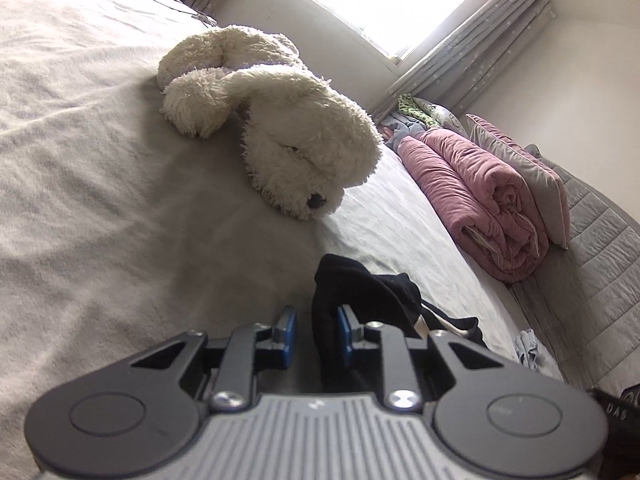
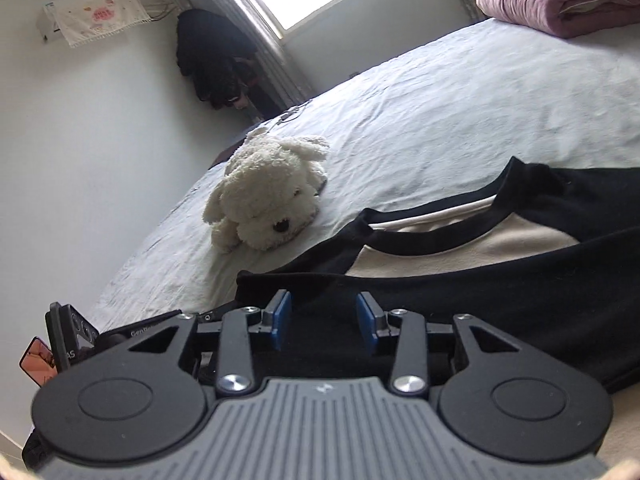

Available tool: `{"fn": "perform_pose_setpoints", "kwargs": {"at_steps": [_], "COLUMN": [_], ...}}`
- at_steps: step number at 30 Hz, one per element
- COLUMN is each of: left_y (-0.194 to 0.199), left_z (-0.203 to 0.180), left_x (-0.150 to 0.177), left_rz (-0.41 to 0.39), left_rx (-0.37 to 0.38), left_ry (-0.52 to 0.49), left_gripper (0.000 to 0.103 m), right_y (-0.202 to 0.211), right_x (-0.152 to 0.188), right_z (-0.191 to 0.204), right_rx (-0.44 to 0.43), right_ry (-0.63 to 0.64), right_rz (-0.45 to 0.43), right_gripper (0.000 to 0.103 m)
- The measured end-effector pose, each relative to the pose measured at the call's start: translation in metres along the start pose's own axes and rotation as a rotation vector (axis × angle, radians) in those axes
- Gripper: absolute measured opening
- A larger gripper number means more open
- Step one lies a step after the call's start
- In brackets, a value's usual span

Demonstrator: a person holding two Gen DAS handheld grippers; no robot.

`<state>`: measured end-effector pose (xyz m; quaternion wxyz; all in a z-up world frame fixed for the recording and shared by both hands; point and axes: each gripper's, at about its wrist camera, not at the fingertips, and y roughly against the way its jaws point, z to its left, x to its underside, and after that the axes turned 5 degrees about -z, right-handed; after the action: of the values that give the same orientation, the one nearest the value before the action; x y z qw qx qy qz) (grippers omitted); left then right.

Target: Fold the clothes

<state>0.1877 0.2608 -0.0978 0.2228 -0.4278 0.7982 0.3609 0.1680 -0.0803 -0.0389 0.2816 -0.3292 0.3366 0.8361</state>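
Black-and-cream knit sweatshirt [image 2: 480, 264]: spread on pale grey bed sheet [image 2: 460, 112], filling 3 to 6 o'clock of right wrist view, neckline toward 12. Step in hand, judged: gathering garment edges ahead of first fold. Next move calls for matched lift at both edges and carry across the body panel. Fluffy white plush dog [image 2: 268, 192] at 11 o'clock, clear of fabric. No containers in view. Left gripper [image 1: 316, 332]: fingers clamped on bunched black cloth. Right gripper [image 2: 324, 326]: fingers apart, straddling black hem, not pinching.
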Motion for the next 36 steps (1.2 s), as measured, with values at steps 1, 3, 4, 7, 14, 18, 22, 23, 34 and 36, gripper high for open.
{"fn": "perform_pose_setpoints", "kwargs": {"at_steps": [1,3,4,7,14,18,22,23,34,36], "left_y": [-0.001,-0.004,-0.005,-0.010,-0.026,-0.036,-0.047,-0.049,-0.039,-0.041], "left_z": [0.003,0.012,0.017,0.033,0.046,0.049,0.050,0.049,-0.056,-0.079], "left_x": [-0.001,-0.004,-0.005,-0.007,-0.016,-0.018,-0.018,-0.019,-0.054,-0.052], "left_rz": [0.008,0.029,0.038,0.059,0.111,0.142,0.168,0.176,0.062,0.043], "left_rx": [0.018,0.072,0.094,0.132,0.182,0.211,0.182,0.168,-0.309,-0.357], "left_ry": [0.025,0.119,0.168,0.324,0.549,0.661,0.749,0.754,0.012,-0.150], "left_gripper": [0.022,0.022,0.022,0.022,0.022,0.022,0.021,0.018,0.007,0.007], "right_y": [-0.004,-0.011,-0.014,-0.015,-0.013,-0.013,-0.013,-0.012,-0.013,-0.012], "right_x": [0.001,0.002,0.002,0.004,0.007,0.008,0.008,0.008,0.009,0.009], "right_z": [-0.003,-0.010,-0.015,-0.030,-0.040,-0.041,-0.043,-0.043,-0.045,-0.045], "right_rx": [-0.006,-0.019,-0.030,-0.079,-0.111,-0.109,-0.113,-0.115,-0.122,-0.121], "right_ry": [-0.003,-0.010,-0.020,-0.101,-0.159,-0.153,-0.158,-0.159,-0.164,-0.162], "right_rz": [0.019,0.057,0.070,0.081,0.084,0.084,0.082,0.082,0.081,0.081], "right_gripper": [0.042,0.042,0.042,0.042,0.042,0.042,0.042,0.042,0.042,0.042]}}
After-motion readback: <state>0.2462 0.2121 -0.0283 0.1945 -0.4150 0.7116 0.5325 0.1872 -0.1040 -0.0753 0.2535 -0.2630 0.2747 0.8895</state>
